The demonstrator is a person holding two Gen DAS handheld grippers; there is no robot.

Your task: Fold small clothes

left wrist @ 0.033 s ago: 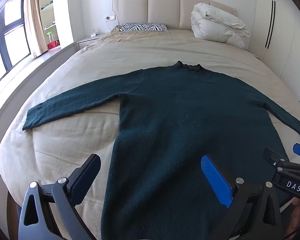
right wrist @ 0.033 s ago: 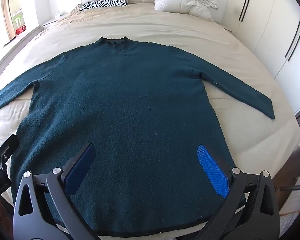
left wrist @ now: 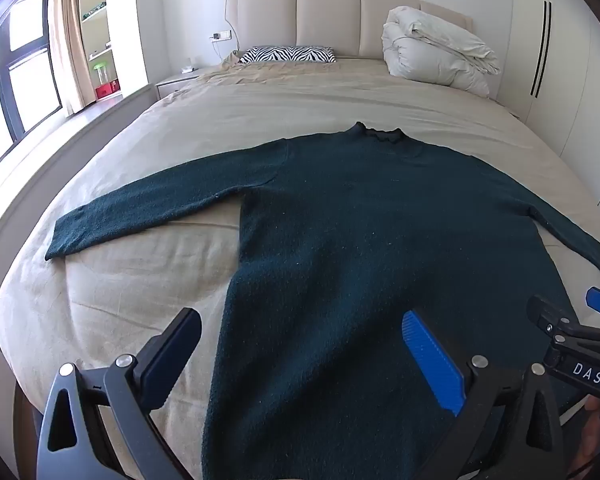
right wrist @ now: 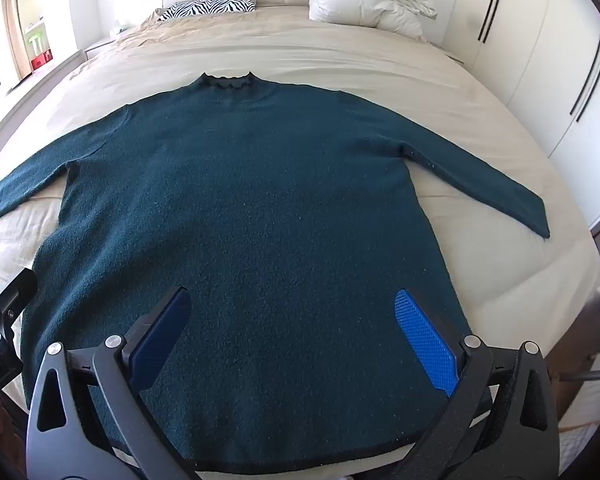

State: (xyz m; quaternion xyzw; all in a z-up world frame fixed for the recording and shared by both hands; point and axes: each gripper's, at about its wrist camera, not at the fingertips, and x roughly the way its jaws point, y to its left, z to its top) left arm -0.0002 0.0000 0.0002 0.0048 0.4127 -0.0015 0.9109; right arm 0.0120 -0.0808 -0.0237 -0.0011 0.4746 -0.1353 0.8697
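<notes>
- I have the dark green sweater spread flat, front up, on the beige bed. Its collar points to the headboard at the top of the frame and its hem lies along the bottom edge, nearest me.
- Its long axis runs bottom to top in both views, straight away from the tongs, with the sleeves splayed out to either side.
- My left tongs stand wide open with nothing between the pads. They hover over the sweater's left side edge, low in the left wrist view, one pad over bare sheet and the other over knit.
- My right tongs are also spread wide and empty, hanging above the lower body of the sweater just up from the hem, in the lower centre of the right wrist view.
- The left sleeve runs out to the middle left of the left wrist view, and its cuff is well apart from the left tongs.
- The right sleeve slants down to the middle right of the right wrist view, its cuff well clear of the right tongs.
- I judge that no fold has begun. Each sleeve lies on its own hand's side, so each hand is the nearer one for its sleeve, while the hem is the closest edge for both.
- The folded white duvet and zebra pillow sit far up by the headboard, out of the way.
</notes>
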